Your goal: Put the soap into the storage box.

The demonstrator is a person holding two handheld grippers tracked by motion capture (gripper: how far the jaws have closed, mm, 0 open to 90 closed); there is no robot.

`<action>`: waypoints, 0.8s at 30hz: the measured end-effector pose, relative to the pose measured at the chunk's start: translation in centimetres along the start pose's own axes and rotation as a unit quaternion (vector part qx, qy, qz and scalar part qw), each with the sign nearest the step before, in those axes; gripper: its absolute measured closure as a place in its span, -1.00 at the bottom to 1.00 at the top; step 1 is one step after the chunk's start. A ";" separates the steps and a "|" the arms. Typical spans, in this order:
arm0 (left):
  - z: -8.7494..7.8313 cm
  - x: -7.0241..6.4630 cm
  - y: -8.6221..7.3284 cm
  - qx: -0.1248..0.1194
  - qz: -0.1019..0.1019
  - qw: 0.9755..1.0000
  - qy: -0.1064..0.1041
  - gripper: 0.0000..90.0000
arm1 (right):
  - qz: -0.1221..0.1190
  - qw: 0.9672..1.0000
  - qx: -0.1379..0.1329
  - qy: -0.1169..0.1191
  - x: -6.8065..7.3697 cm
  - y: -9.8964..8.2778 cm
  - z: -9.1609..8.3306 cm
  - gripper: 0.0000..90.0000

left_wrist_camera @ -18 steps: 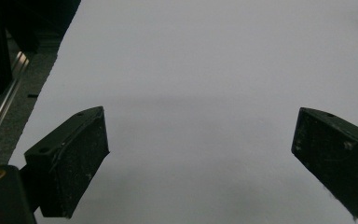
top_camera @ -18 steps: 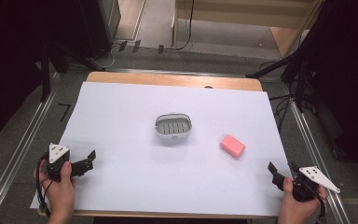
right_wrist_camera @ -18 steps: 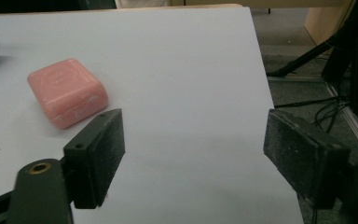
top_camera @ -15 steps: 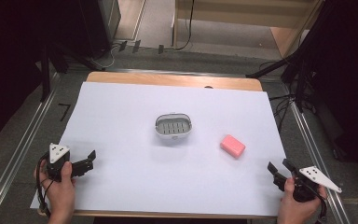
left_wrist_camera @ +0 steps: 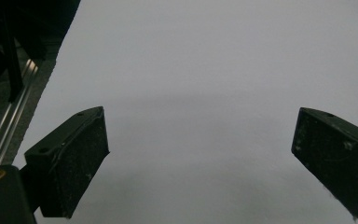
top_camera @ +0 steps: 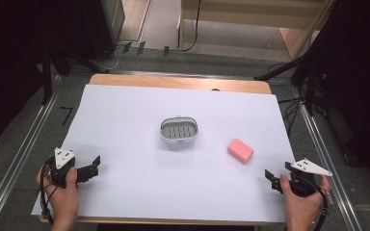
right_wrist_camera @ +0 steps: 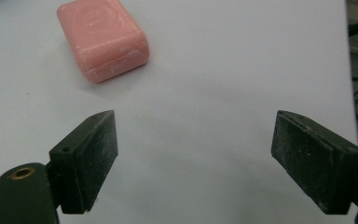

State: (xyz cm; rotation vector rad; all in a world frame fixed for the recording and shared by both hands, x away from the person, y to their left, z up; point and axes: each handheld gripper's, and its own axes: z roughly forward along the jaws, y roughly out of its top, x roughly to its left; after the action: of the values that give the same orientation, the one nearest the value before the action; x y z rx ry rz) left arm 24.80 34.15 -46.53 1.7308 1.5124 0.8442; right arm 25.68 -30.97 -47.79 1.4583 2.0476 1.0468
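— While held low at the near left corner of the white-covered surface [top_camera: 125,125], left gripper [top_camera: 92,167]: jaws wide apart, nothing between.

— And the right gripper [top_camera: 270,177]?

— Near right edge, jaws likewise spread wide and empty, aimed toward pink soap bar [right_wrist_camera: 103,38] lying near ahead, untouched.

— Anything else?

— Grey slotted soap dish [top_camera: 178,132] at centre, empty, well apart from both grippers.

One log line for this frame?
left gripper: open, empty | right gripper: open, empty | soap: on sheet, right of dish | dish: empty
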 end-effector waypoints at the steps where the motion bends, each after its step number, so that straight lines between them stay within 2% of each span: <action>1: 0.0 0.0 0.0 0.000 0.000 1.000 0.000 -0.91 | -0.003 1.000 0.004 0.009 0.0 0.2 0.2 -0.66; 5: 0.0 0.0 0.0 0.001 0.001 1.000 0.000 -0.91 | -0.038 0.999 0.019 0.020 0.3 1.0 0.6 -0.66; 8: 0.0 -0.1 0.0 0.000 0.001 1.000 -0.001 -0.91 | -0.080 0.996 0.032 0.016 0.5 1.6 0.9 -0.51; 9: 0.0 -0.1 0.0 0.001 0.002 1.000 0.000 -0.91 | -0.080 0.996 0.032 0.016 0.5 1.6 0.9 -0.51; 11: 0.0 -0.1 0.0 0.001 0.001 1.000 -0.001 -0.91 | -0.098 0.994 0.043 0.019 0.7 2.2 1.2 -0.50; 15: 0.0 -0.1 0.0 0.001 0.001 1.000 0.000 -0.91 | -0.103 0.993 0.050 0.026 0.8 2.8 1.3 -0.50; 16: 0.0 -0.1 0.0 0.001 0.001 1.000 0.000 -0.91 | -0.108 0.992 0.055 0.021 0.9 3.0 1.5 -0.55; 17: 0.0 -0.1 0.0 0.001 0.001 1.000 -0.001 -0.91 | -0.115 0.991 0.069 0.018 0.9 3.4 1.7 -0.65; 18: 0.0 -0.1 0.0 0.001 0.000 1.000 -0.001 -0.91 | -0.115 0.991 0.069 0.018 0.9 3.4 1.7 -0.65; 19: 0.0 -0.1 0.0 0.001 0.001 1.000 -0.001 -0.91 | -0.113 0.989 0.090 0.026 1.0 3.7 1.9 -0.65; 22: 0.0 -0.1 0.0 0.000 0.000 1.000 -0.001 -0.91 | -0.113 0.987 0.104 0.040 1.0 4.2 2.2 -0.69; 24: 0.0 -0.1 0.0 0.001 0.001 1.000 -0.001 -0.91 | -0.118 0.986 0.115 0.038 1.2 4.5 2.5 -0.72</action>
State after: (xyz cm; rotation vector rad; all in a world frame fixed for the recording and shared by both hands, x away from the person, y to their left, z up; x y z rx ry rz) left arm 24.81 34.08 -46.55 1.7338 1.5114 0.8423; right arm 29.73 -28.30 -45.80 1.2539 2.3931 0.8018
